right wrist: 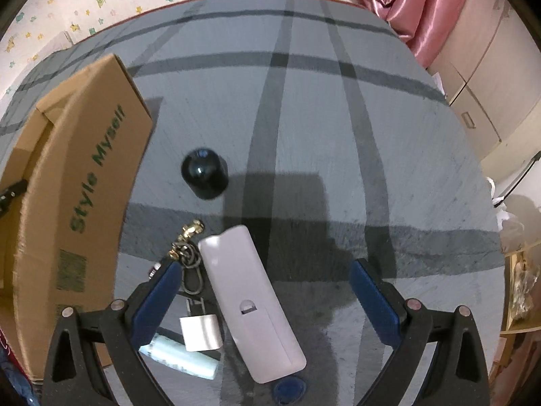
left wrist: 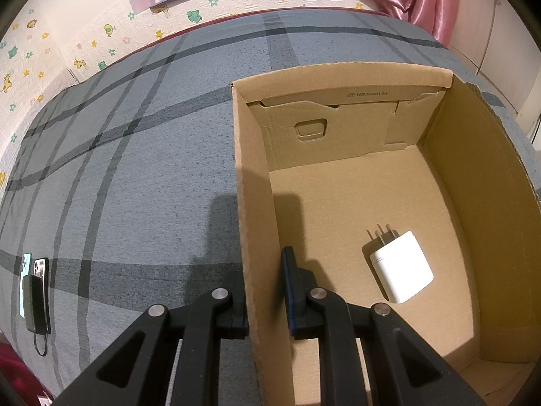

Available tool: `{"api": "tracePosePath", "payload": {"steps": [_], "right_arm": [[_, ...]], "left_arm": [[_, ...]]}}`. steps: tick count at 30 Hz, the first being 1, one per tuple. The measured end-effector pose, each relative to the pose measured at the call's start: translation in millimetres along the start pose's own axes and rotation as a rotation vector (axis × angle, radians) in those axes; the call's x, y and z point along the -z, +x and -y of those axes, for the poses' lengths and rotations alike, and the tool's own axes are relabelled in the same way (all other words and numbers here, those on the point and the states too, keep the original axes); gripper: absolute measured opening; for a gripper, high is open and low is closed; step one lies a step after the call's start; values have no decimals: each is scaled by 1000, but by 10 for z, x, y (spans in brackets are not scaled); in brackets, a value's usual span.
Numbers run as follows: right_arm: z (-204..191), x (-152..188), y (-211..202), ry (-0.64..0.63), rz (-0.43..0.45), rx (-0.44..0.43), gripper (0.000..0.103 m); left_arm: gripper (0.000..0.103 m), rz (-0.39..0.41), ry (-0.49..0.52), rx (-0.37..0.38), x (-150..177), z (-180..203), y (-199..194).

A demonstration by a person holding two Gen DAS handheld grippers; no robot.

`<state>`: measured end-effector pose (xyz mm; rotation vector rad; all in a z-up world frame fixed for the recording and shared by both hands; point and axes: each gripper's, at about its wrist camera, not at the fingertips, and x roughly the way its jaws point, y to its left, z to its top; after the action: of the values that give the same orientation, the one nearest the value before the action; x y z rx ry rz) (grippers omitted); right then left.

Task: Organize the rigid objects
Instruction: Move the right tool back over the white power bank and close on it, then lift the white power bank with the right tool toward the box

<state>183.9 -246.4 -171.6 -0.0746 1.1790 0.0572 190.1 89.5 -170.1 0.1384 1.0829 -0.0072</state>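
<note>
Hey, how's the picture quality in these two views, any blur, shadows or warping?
Left wrist view: sharp; fisheye bends the bedspread stripes; the white charger looks slightly overexposed; the left gripper casts a dark shadow across the box wall. Right wrist view: softer, the box lettering smeared by motion blur; a blocky shadow falls ahead of the right gripper; edges curve strongly.

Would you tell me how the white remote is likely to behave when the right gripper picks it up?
The remote looks like a rigid plastic bar, so it should not flex. Its smooth, glossy back may slip between the pads. It is long, so a grip near one end would probably let it tilt.
</note>
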Motion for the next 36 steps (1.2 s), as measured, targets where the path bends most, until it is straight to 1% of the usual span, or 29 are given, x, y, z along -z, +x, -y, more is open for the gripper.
{"api": "tracePosePath", "payload": {"steps": [8,12,19,21,22,23,24,25,26,31,36], "right_arm": [[61,120,302,33,-67,-28,101],[69,151,399,39,-85,-23,100],[76,233,491,40,-105,-14,96],[61,243,510,34,-108,-18,89],[45,254,511,29,-111,-21,83],[21,259,501,20,-114,-19,74],[-20,267,497,8,-115,-8,70],[-42,270,486,5,-115,-7,58],[-47,271,469,11,-117,-10,53],[-76,266,438,21,-113,-1,51],[-27,209,378,56,-94,-16,50]], "left_arm": [[16,0,1,-2,-1,2,-2],[16,0,0,-2,0,0,-4],[16,0,0,-2,1,1,-3],[16,1,0,-2,2,2,-7],[16,2,0,-3,3,3,-10],[16,3,1,-4,4,5,-11],[16,3,1,-4,6,3,-10],[16,3,0,-4,6,0,-8],[16,3,0,-4,6,-1,-6],[16,5,2,-7,12,3,-11],[16,5,2,-7,15,-1,-9]]}}
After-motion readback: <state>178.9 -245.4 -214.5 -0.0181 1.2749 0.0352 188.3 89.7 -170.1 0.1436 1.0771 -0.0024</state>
